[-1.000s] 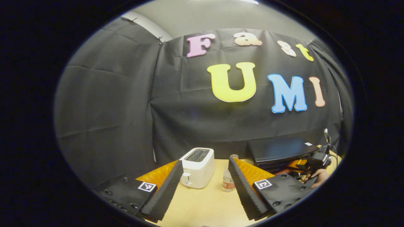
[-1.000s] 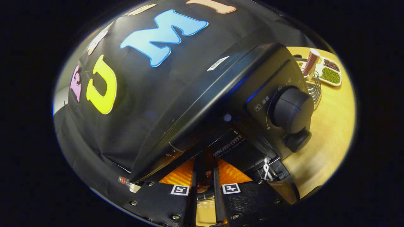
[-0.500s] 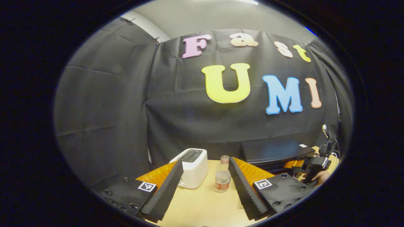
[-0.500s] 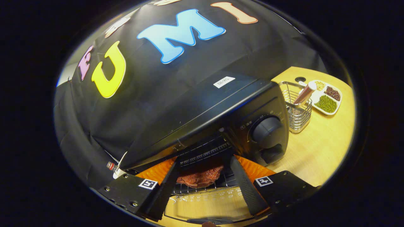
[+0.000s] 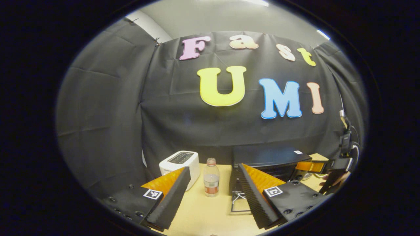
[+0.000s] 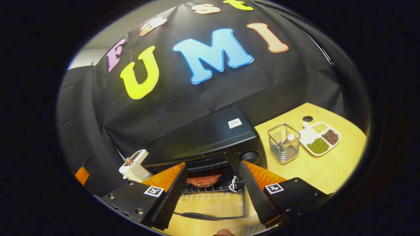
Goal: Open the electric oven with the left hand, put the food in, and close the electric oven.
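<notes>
We saw the electric oven (image 6: pixel 210 137) at the back of the desk (image 6: pixel 315 170), against the black cloth wall, with its glass door (image 6: pixel 213 205) folded down flat toward us. The food (image 6: pixel 203 180), a reddish-brown piece, lay on the wire rack (image 6: pixel 210 187) inside the open cavity, touching neither tool. The right tool (image 6: pixel 210 193) was in front of the door with its two fingers spread wide and nothing between them. Right of the oven stood a wire basket (image 6: pixel 284 143), and beyond it a white divided tray (image 6: pixel 320 137) with green, dark and pale grains. In the left gripper view, the left tool (image 5: pixel 213 193) was also spread wide and empty, above the desk. Ahead of it were a white toaster (image 5: pixel 179 164) and, just beside it, a small bottle (image 5: pixel 211 177), and the oven (image 5: pixel 267 157) stood to the right of them.
</notes>
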### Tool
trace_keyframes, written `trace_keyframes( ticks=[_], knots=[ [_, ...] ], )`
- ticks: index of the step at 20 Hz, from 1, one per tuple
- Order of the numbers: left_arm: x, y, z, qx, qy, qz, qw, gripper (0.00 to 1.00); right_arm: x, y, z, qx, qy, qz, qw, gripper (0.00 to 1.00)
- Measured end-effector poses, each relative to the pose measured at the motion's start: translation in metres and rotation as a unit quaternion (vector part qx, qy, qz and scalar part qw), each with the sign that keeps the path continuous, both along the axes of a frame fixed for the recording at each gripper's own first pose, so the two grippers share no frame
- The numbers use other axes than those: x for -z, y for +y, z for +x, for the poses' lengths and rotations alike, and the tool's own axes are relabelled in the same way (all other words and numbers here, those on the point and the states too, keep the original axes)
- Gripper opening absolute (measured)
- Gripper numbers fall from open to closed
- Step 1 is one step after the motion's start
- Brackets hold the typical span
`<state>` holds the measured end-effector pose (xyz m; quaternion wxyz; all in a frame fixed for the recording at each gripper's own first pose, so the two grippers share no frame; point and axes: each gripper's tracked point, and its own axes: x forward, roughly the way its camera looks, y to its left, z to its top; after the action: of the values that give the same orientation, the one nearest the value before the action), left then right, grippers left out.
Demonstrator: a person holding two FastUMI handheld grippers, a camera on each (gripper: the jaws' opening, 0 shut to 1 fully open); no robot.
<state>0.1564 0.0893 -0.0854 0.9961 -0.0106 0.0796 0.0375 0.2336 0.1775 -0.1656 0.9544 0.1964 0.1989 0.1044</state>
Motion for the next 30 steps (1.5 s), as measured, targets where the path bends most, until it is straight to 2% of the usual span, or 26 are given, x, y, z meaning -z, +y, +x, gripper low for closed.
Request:
trace_keyframes(
  ticks=[6,8,9,10,11,17,22,24,30],
  knots=[
    [0.025,-0.041,-0.012,0.026,0.024,-0.009,0.999,0.91,-0.047,-0.044,-0.041,0.008,-0.056,-0.051,0.997,0.97],
    [0.035,-0.056,-0.016,0.037,0.032,-0.01,0.999,0.97,-0.057,-0.055,-0.055,0.011,-0.071,-0.063,0.995,0.98],
    [0.04,-0.062,-0.016,0.044,0.037,-0.01,0.998,0.91,-0.062,-0.061,-0.061,0.015,-0.078,-0.069,0.994,0.98],
    [0.048,-0.069,-0.018,0.05,0.043,-0.01,0.998,1.0,-0.068,-0.068,-0.067,0.018,-0.085,-0.075,0.993,0.98],
    [0.055,-0.076,-0.019,0.056,0.051,-0.011,0.997,0.91,-0.072,-0.073,-0.072,0.022,-0.091,-0.08,0.992,0.98],
    [0.102,-0.114,-0.025,0.095,0.102,-0.01,0.99,0.97,-0.095,-0.114,-0.101,0.058,-0.126,-0.125,0.982,0.98],
    [0.149,-0.146,-0.033,0.132,0.155,-0.018,0.979,1.0,-0.108,-0.141,-0.117,0.089,-0.137,-0.144,0.976,0.98],
    [0.167,-0.157,-0.034,0.14,0.177,-0.028,0.974,0.98,-0.11,-0.15,-0.122,0.1,-0.136,-0.146,0.975,0.98],
    [0.221,-0.177,-0.034,0.149,0.246,-0.04,0.957,1.0,-0.111,-0.173,-0.133,0.127,-0.122,-0.161,0.971,0.98]
  ],
)
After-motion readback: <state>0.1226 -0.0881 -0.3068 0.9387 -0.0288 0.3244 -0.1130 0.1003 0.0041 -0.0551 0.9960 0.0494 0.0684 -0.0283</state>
